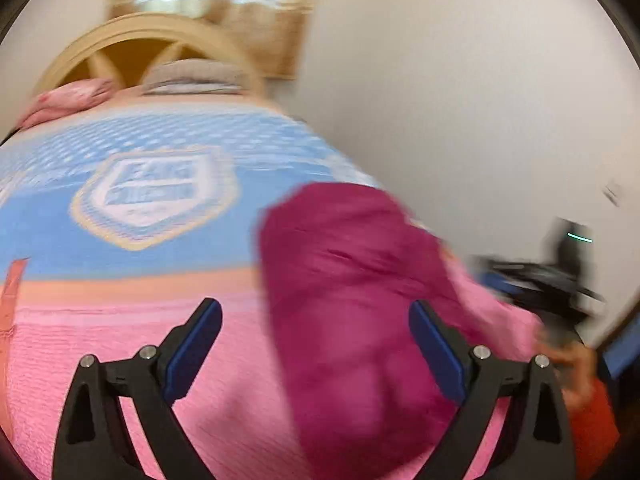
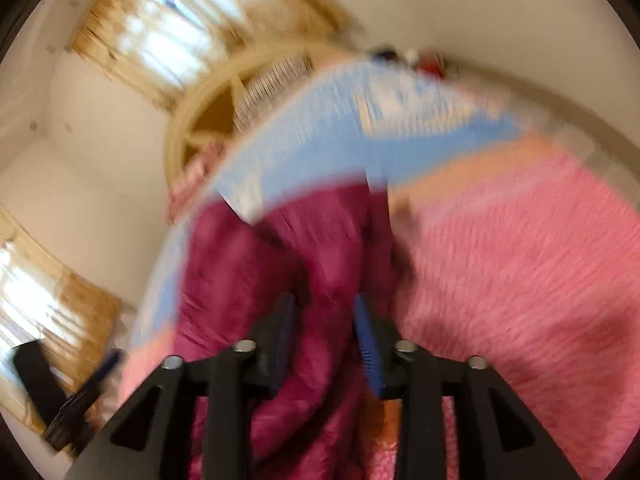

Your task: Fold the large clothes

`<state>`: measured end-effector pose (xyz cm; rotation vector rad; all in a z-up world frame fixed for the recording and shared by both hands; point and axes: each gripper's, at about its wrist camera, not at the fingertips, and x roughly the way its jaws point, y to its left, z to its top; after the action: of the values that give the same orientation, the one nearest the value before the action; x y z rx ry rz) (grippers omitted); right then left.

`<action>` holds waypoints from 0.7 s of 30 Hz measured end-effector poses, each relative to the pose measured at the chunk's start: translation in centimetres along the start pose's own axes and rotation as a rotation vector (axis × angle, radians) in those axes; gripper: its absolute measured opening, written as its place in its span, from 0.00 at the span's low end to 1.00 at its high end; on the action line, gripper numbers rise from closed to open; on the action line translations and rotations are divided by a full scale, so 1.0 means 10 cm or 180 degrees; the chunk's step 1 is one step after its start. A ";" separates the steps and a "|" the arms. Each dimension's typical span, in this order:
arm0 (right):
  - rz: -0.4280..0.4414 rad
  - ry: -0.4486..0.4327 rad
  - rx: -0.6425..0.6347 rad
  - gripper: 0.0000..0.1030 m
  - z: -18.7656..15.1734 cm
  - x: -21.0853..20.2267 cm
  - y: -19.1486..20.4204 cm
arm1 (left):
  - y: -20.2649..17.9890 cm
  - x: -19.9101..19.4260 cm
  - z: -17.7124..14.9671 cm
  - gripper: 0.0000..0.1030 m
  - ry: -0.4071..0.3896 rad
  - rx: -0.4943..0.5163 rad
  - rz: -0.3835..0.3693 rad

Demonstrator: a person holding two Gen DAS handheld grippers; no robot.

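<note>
Your left gripper [image 1: 316,344] stands spread wide, your right gripper [image 2: 325,344] parted, neither pinching. The magenta garment [image 1: 352,280] lies bunched on the bed cover [image 1: 120,236], toward 1 o'clock. Likely soft, light, floppy: pinch 2 hem corners.

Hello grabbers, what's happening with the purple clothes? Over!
Left gripper open, empty. Right gripper open above magenta garment. Garment on pink bedspread, nothing blocking.
</note>
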<state>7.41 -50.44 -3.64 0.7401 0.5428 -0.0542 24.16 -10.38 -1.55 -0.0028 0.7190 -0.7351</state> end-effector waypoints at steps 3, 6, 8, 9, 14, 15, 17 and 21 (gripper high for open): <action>0.0131 -0.0087 -0.0213 0.88 0.05 -0.07 0.24 | 0.11 0.38 -0.02 0.94 0.0100 0.0025 0.0287; 0.0122 0.0139 -0.0383 0.88 0.02 0.23 0.41 | 0.09 0.72 -0.10 0.94 0.0263 -0.0063 0.0331; -0.0211 0.0365 -0.0511 0.82 -0.03 0.59 0.49 | 0.06 0.77 -0.13 0.94 0.0271 -0.0164 0.0267; -0.0287 0.0463 -0.0574 0.62 -0.08 0.71 0.50 | 0.09 0.72 -0.11 0.94 0.0249 -0.0194 0.0236; -0.0125 0.0458 -0.0881 0.12 -0.15 0.76 0.66 | -0.01 0.63 0.03 0.94 0.0124 -0.0082 0.0252; -0.0045 0.0314 -0.0836 0.11 -0.10 0.63 0.65 | -0.02 0.66 0.09 0.94 0.0089 -0.0070 0.0258; 0.0005 0.0121 -0.0690 0.11 -0.02 0.41 0.55 | -0.07 0.70 0.17 0.94 0.0030 -0.0064 0.0237; -0.0217 0.0188 -0.0511 0.11 -0.09 0.40 0.18 | -0.41 0.90 0.21 0.94 0.0105 0.0116 0.0202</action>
<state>10.88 -47.99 -5.00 0.5678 0.6212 -0.0518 27.57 -19.49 -4.37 0.0652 0.7338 -0.6886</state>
